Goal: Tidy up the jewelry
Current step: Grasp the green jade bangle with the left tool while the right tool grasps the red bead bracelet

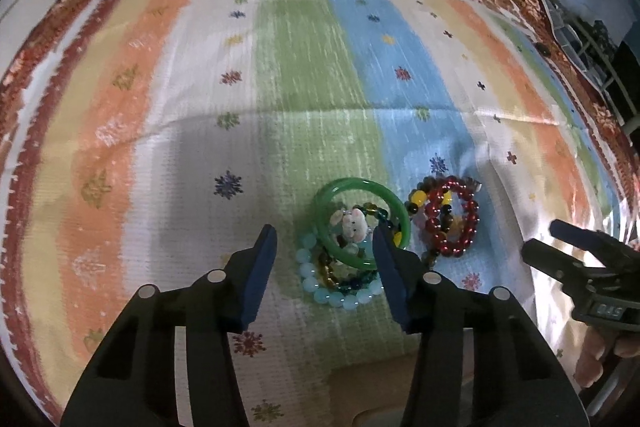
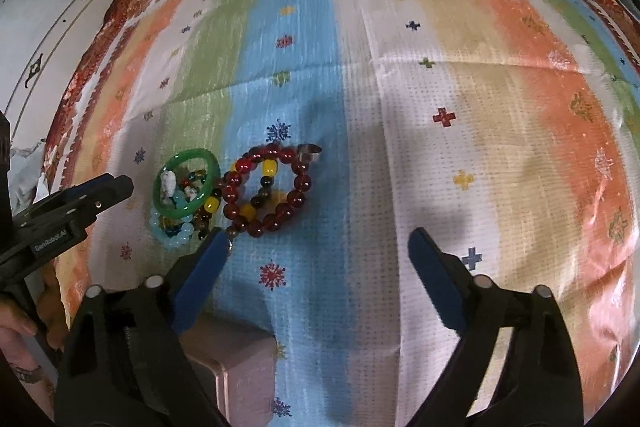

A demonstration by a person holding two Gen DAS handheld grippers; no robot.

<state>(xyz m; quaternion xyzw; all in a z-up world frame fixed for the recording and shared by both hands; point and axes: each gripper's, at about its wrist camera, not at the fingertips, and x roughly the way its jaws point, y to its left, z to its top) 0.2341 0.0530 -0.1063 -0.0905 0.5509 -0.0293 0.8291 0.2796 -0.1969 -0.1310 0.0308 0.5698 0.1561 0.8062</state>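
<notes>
A green bangle (image 1: 362,223) (image 2: 186,187) leans on a pale blue bead bracelet (image 1: 340,291) (image 2: 172,231) with a white charm (image 1: 354,227) and mixed beads inside it. A dark red bead bracelet (image 1: 452,219) (image 2: 266,189) with yellow beads lies to its right. A small metal ring (image 2: 310,151) sits beyond it. My left gripper (image 1: 324,243) is open just in front of the pile, its right finger at the bangle. My right gripper (image 2: 318,247) is open, right of the jewelry, empty. A pinkish box (image 2: 236,363) lies below it.
A striped cloth (image 1: 280,87) (image 2: 480,107) with a red floral border covers the table. The right gripper shows at the right edge of the left wrist view (image 1: 556,247); the left gripper shows at the left edge of the right wrist view (image 2: 108,187). The box edge shows at the bottom of the left wrist view (image 1: 368,387).
</notes>
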